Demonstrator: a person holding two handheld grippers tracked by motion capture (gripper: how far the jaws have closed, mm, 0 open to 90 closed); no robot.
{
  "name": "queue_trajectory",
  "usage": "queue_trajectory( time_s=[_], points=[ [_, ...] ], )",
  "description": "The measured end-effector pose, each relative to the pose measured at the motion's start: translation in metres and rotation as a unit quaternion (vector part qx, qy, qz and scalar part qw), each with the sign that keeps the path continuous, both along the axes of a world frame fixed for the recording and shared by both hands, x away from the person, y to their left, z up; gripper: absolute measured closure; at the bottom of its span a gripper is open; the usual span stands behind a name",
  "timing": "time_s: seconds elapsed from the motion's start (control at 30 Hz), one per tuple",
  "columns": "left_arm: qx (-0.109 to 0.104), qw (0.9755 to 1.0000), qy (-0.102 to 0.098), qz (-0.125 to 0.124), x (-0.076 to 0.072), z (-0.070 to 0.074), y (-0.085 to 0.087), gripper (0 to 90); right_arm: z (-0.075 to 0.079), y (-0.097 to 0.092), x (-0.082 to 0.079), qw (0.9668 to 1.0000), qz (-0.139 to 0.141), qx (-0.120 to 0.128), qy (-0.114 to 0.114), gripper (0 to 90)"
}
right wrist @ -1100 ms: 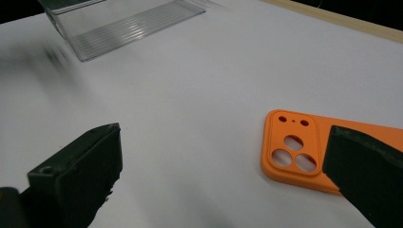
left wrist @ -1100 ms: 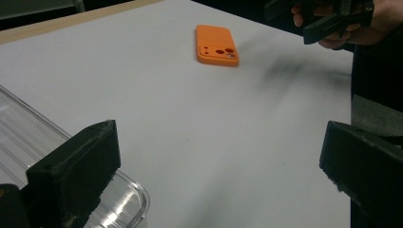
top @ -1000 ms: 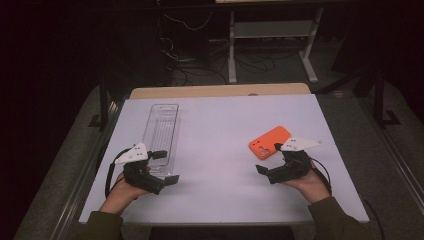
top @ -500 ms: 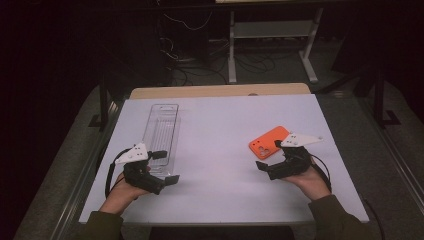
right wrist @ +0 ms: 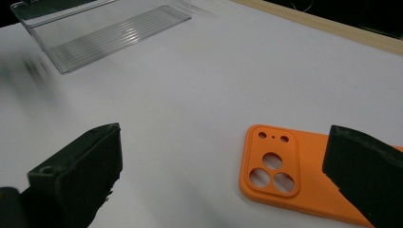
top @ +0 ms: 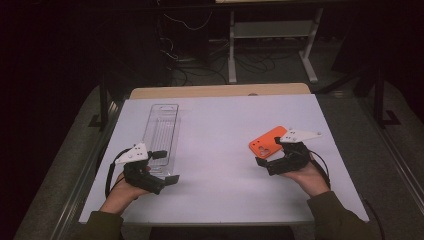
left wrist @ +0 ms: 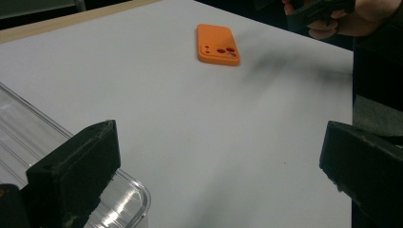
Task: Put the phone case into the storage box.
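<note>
An orange phone case (top: 266,143) lies flat on the white table (top: 225,125), on the right side and a bit past the middle. Its back faces up, and you can see the round camera holes near one end. A clear plastic tray (top: 161,131) lies on the left side of the table, long and thin, with its far end pointing away from the person.

The right gripper (top: 272,160) sits just beside the near edge of the case. Its 2 black jaws are spread wide and hold nothing. In the right gripper view the case (right wrist: 304,178) lies partly behind the right jaw, so the jaws are close to it but not around it.

The left gripper (top: 165,167) rests at the near end of the tray. Its jaws are also spread wide and hold nothing. In the left gripper view one jaw is right at the rounded corner of the tray (left wrist: 62,156), and the case (left wrist: 217,44) lies far off across the table.

The case looks light and thin. It is likely soft and bendy, like rubber, so it should not break or slip much. But it lies flat on the table, so it may be hard to get a jaw under it. A good place to hold it is probably across a long edge or a corner, tipping it up a little first. Squeezing the open middle could make it fold.
</note>
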State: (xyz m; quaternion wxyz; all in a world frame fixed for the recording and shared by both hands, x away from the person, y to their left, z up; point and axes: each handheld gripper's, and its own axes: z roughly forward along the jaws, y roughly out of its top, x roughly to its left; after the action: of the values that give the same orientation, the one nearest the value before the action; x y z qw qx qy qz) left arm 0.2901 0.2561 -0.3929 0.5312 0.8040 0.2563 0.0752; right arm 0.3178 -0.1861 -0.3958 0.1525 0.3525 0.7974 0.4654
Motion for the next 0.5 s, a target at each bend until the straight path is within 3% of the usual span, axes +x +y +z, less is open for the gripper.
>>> queue_trajectory(
  time_s=[0.5],
  points=[
    [-0.001, 1.0000, 0.000, 0.001, 0.000, 0.000, 0.000, 0.0, 0.004, 0.002, 0.012, 1.0000, -0.007, 0.000, -0.001, 0.0]
  ],
)
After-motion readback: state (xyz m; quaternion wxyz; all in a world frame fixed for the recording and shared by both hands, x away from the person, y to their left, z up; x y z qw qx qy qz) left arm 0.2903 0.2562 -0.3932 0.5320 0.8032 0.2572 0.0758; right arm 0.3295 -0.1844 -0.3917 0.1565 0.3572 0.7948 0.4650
